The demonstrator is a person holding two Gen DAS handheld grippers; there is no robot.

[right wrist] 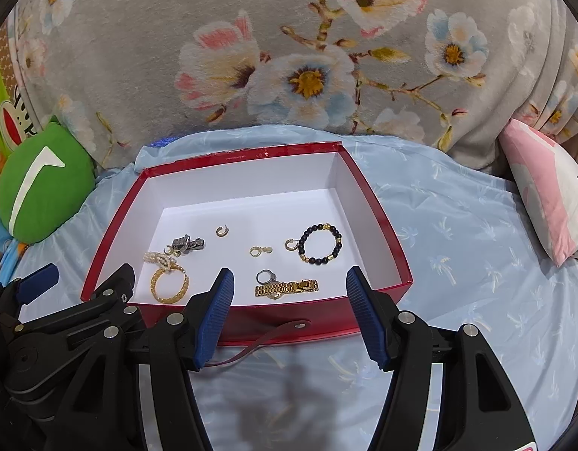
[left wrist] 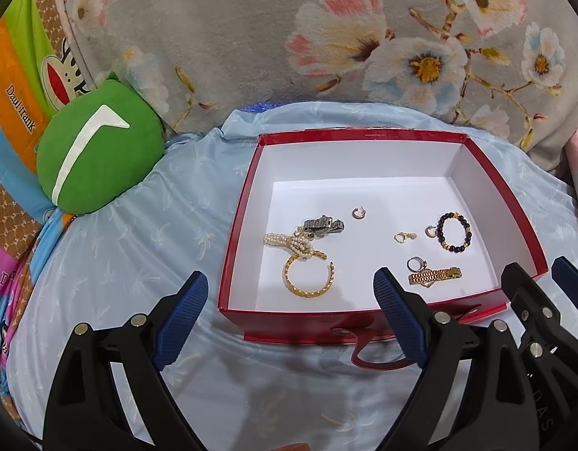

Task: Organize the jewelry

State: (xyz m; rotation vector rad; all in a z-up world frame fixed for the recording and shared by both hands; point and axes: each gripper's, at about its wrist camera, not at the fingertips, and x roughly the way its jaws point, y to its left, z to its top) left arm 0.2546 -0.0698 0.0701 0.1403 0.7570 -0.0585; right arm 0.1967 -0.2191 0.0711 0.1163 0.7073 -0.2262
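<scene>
A red box [left wrist: 236, 233] with a white inside [right wrist: 112, 221] lies open on the blue bedsheet. In it lie a gold bangle [left wrist: 307, 276] [right wrist: 169, 286], a pearl bracelet [left wrist: 289, 243], a silver watch band [left wrist: 323, 224], a black bead bracelet [left wrist: 454, 232] [right wrist: 320, 244], a gold watch [left wrist: 434, 275] [right wrist: 287, 287], a silver ring [right wrist: 265, 275] and small earrings [left wrist: 359, 213]. My left gripper [left wrist: 290, 300] is open and empty, just before the box's near wall. My right gripper [right wrist: 289, 295] is open and empty, beside it on the right.
A green cushion [left wrist: 97, 150] lies left of the box. A grey floral blanket [right wrist: 289, 56] rises behind it. A pink pillow [right wrist: 548, 188] lies at the right. A red strap [right wrist: 258, 342] hangs from the box's near wall.
</scene>
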